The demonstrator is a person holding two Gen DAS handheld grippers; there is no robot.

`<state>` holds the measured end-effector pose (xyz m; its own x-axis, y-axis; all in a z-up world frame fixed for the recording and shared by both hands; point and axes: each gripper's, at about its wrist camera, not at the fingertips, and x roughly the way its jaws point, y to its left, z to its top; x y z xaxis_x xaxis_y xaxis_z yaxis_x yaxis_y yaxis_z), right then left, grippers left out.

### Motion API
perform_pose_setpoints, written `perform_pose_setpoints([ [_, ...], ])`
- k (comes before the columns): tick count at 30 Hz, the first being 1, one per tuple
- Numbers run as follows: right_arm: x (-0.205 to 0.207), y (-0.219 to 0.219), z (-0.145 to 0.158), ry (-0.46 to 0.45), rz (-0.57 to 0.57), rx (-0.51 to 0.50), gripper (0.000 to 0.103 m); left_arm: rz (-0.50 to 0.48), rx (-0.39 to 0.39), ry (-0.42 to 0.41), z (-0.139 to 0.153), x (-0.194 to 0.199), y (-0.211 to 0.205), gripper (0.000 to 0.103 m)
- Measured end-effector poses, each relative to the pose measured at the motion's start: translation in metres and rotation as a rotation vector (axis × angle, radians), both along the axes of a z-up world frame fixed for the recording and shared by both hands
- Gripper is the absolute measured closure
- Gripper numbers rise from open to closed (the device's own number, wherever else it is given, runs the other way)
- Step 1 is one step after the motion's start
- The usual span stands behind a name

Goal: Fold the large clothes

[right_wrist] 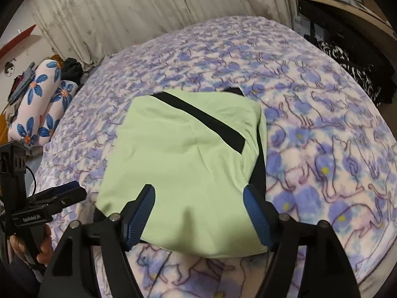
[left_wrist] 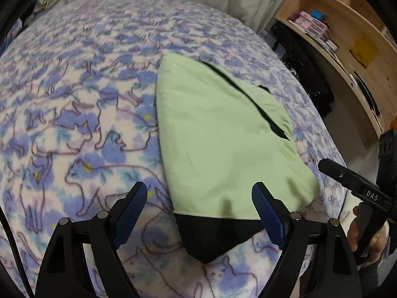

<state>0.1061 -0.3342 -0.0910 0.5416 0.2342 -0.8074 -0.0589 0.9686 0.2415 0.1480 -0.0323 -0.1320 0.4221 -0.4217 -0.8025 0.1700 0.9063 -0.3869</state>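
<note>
Folded green garment [right_wrist: 188, 164] lies on the cat-print blanket [right_wrist: 322, 124] at twelve o'clock of both released, empty grippers, left [left_wrist: 199, 213] and right [right_wrist: 198, 213], the right one's arm lettered "DAS" [left_wrist: 372, 195].

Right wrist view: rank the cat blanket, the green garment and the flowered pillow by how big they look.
1. cat blanket
2. green garment
3. flowered pillow; it lies farther from the camera, so its true size is unsure.

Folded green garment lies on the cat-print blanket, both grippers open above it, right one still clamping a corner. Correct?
Not quite: the right gripper clamps nothing. The right wrist view shows its fingers spread, the green garment lying loose on the blanket. Left gripper is open too.
</note>
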Motion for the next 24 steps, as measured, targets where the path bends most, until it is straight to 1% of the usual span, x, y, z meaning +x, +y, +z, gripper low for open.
perform_pose_setpoints([
  [3, 0.008, -0.011, -0.014, 0.031, -0.029, 0.009, 0.029, 0.017, -0.008, 0.041, -0.016, 0.009, 0.003, 0.018],
  [7, 0.022, -0.030, -0.035, 0.079, -0.078, 0.025, 0.029, 0.016, -0.028, 0.083, -0.039, 0.023, 0.000, 0.018],
  [10, 0.037, -0.051, -0.052, 0.118, -0.112, 0.102, 0.029, -0.001, -0.070, 0.106, -0.052, 0.036, -0.006, 0.018],
  [12, 0.047, -0.066, -0.068, 0.156, -0.135, 0.186, 0.029, -0.010, -0.105, 0.118, -0.061, 0.044, -0.009, 0.018],
  [13, 0.054, -0.073, -0.080, 0.180, -0.140, 0.244, 0.029, -0.018, -0.126, 0.119, -0.064, 0.047, -0.010, 0.018],
  [15, 0.062, -0.079, -0.095, 0.202, -0.140, 0.315, 0.027, -0.029, -0.157, 0.116, -0.071, 0.053, -0.015, 0.015],
  [17, 0.067, -0.079, -0.099, 0.183, -0.125, 0.347, 0.028, -0.039, -0.163, 0.105, -0.074, 0.056, -0.020, 0.011],
  [19, 0.072, -0.074, -0.098, 0.160, -0.079, 0.365, 0.028, -0.054, -0.163, 0.092, -0.076, 0.059, -0.026, 0.010],
  [21, 0.079, -0.065, -0.098, 0.152, -0.032, 0.370, 0.030, -0.071, -0.161, 0.082, -0.076, 0.061, -0.031, 0.010],
  [23, 0.088, -0.057, -0.103, 0.167, 0.009, 0.384, 0.040, -0.081, -0.156, 0.082, -0.076, 0.065, -0.035, 0.009],
  [24, 0.091, -0.054, -0.107, 0.183, 0.014, 0.377, 0.050, -0.078, -0.157, 0.088, -0.077, 0.068, -0.036, 0.009],
])
